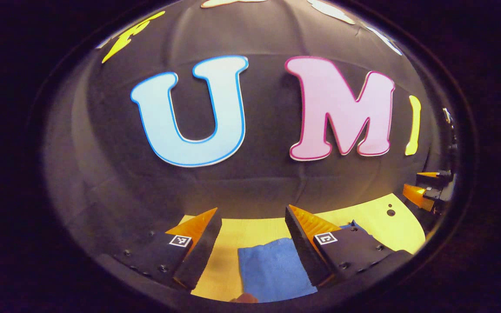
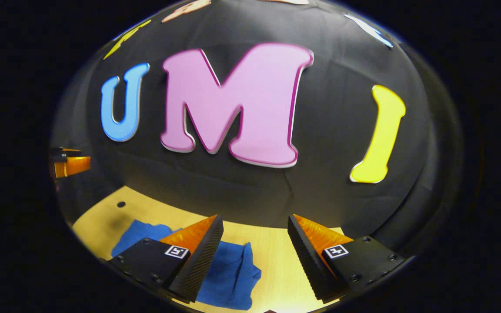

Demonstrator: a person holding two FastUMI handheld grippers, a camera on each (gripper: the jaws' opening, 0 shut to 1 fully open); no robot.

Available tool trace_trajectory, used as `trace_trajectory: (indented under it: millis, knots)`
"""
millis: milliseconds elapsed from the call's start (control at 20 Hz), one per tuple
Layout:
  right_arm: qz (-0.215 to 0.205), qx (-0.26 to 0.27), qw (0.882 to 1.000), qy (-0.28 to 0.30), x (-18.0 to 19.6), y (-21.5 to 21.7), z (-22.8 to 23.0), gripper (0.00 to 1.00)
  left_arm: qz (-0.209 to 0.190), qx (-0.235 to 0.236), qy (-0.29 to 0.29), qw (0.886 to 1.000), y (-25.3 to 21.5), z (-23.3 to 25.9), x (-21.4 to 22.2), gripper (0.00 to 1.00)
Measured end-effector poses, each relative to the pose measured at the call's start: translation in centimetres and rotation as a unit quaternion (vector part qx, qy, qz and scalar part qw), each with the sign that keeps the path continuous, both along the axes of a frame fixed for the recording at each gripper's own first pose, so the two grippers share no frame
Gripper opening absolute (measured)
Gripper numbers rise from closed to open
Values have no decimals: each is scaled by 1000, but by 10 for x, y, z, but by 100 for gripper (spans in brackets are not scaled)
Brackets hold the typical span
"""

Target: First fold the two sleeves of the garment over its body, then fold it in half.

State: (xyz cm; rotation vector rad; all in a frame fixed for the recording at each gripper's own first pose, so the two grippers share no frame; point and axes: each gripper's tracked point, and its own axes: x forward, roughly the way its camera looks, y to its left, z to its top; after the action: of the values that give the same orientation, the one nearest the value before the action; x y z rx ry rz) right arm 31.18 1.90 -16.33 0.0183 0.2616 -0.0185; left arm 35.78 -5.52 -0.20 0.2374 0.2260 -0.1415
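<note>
Left gripper [image 1: 252, 232]: fingers spread wide, holding nothing, raised above the table [image 1: 381, 217].
Right gripper [image 2: 255, 239]: fingers likewise parted and empty, also held high.
Garment [image 1: 272, 269]: blue cloth lying on the yellow table below and between the left fingers; in the right gripper view it sits low and left [image 2: 228, 269], edges rumpled.
Progress: sleeves look unfolded; hard to tell, most of the cloth is hidden.
Risk: a descent aimed from this height may pinch body fabric along with a sleeve, dragging the whole garment.
Risk: rumpled edges could fold crooked.
</note>
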Motion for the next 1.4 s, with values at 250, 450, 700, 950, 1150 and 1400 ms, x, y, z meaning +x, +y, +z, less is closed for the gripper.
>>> trace_trajectory:
  millis: [250, 450, 700, 950, 1150, 1400]
  knots:
    - [-8, 15, 997, -78, -124, 28, 96, 95, -42, -8, -67, 997, -7, 39, -140, 85]
    - [-1, 15, 993, -119, -220, 46, 129, 95, -96, -49, -148, 983, -24, 58, -247, 87]
    - [-21, 30, 990, -137, -331, 45, 147, 95, -106, -91, -160, 977, -14, 48, -341, 86]
    - [-18, 35, 987, -159, -402, 57, 156, 95, -89, -132, -200, 967, 16, 49, -404, 82]
    - [-9, 28, 984, -173, -427, 57, 164, 95, -75, -125, -208, 967, 22, 57, -416, 81]
    - [-11, 33, 983, -179, -416, 41, 179, 95, -77, -126, -211, 966, 2, 69, -407, 81]
